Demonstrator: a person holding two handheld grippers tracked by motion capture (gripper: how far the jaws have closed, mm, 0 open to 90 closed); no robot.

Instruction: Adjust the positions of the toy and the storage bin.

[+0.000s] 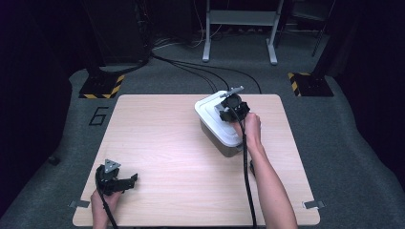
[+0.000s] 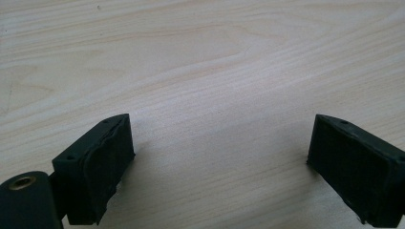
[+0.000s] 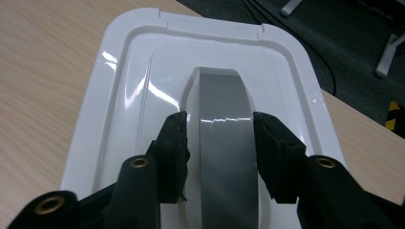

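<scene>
A grey plastic box with a white lid [image 1: 210, 113] stands at the back right of the wooden table [image 1: 167, 143]. My right gripper [image 1: 232, 108] sits on top of it. In the right gripper view the lid [image 3: 119, 86] has a grey strap handle [image 3: 224, 95] in a central recess, and my right gripper [image 3: 219, 129] is shut on that handle, one jaw on each side. Near the table's front left corner my left gripper [image 1: 128, 181] rests low, held by a hand. In its own view the left gripper [image 2: 219, 157] is wide open over bare wood, nothing between the jaws.
The box's grey body [image 1: 224, 145] stands close to the table's right part. Beyond the far edge lie black cables [image 1: 200, 69], a metal frame's legs [image 1: 239, 28] and yellow-black striped stand bases [image 1: 102, 88] on the grey floor.
</scene>
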